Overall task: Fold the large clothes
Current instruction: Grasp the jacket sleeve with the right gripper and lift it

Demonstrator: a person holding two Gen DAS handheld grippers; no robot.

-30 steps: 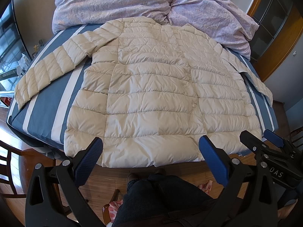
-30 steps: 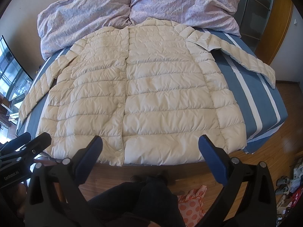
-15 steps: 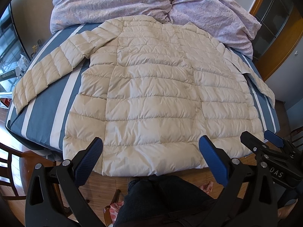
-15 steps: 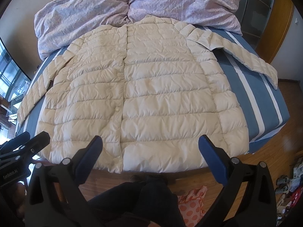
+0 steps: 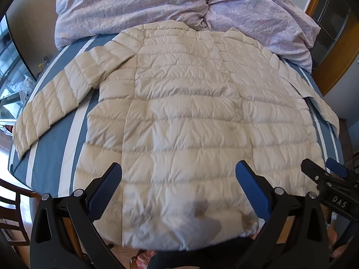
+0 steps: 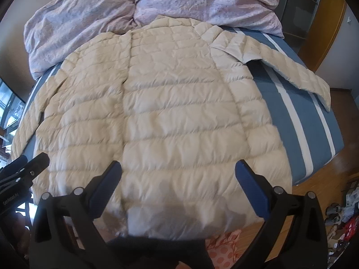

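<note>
I hold two tools. My left hand-held gripper (image 5: pixel 178 191) is wide open and holds nothing. My right hand-held gripper (image 6: pixel 177 190) is wide open too, with nothing in it. Both hang over the near edge of one puffy cream jacket (image 5: pixel 190 123). The jacket lies flat on the bed (image 5: pixel 56 157), front side up, with its bottom edge at 6 o'clock and its collar at 12 o'clock. I count two sleeves. The left sleeve (image 5: pixel 60 98) points out to 9 o'clock. The right sleeve (image 6: pixel 289 71) points out to 2 o'clock. The bed sheet is blue with white stripes. Far off at 12 o'clock, one crumpled purple blanket (image 6: pixel 157 2) touches the collar.
</note>
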